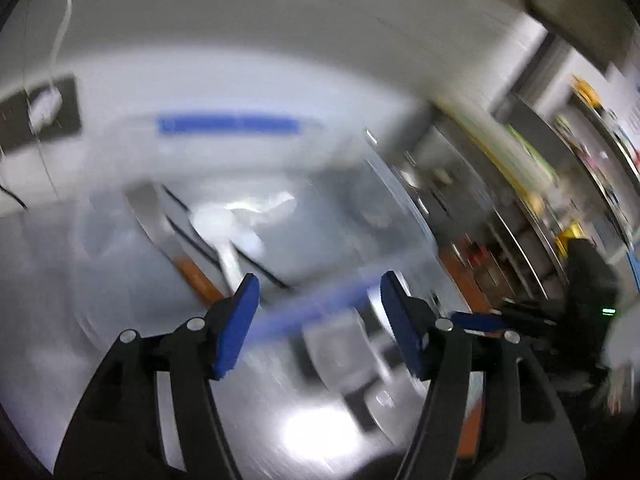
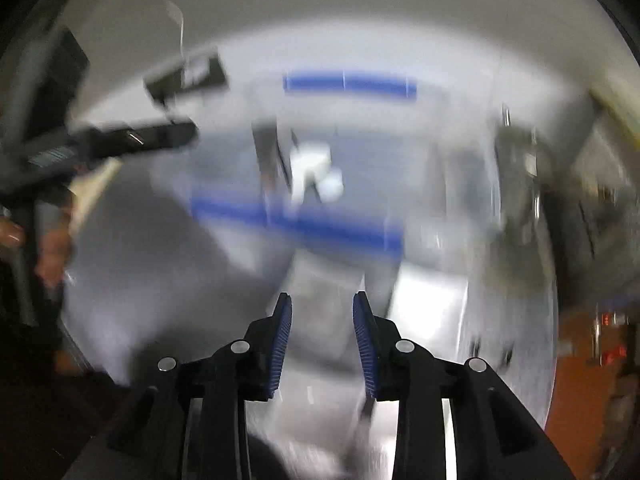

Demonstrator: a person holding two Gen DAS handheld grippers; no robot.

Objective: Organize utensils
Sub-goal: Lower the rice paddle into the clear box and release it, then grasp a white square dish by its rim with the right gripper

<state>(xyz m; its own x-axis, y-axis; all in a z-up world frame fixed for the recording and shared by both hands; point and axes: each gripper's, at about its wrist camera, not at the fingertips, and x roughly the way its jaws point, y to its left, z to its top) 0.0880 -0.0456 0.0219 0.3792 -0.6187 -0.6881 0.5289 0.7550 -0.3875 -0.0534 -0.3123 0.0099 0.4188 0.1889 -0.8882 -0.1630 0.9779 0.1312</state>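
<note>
Though blurred, both tongs [image 1: 320, 292] [image 2: 322, 312] gape over a clear blue-edged bin [image 1: 228, 125]

Both wrist cameras look down, blurred, close over the clear blue-edged bin [image 1: 228, 125] [image 2: 348, 85], which both share.

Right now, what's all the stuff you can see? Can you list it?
Bin: one, clear with blue handles, middle, ahead of both grippers.
Utensils: several, too blurred to count; white, silver, black, one with an orange-brown handle; inside the bin.
Table: one, shiny grey, under everything.
Shelves: blurred, with colourful items, far right.
Left gripper: one, black with blue pads, open, holding nothing.
Right gripper: one, black with blue pads, open, holding nothing.
</note>
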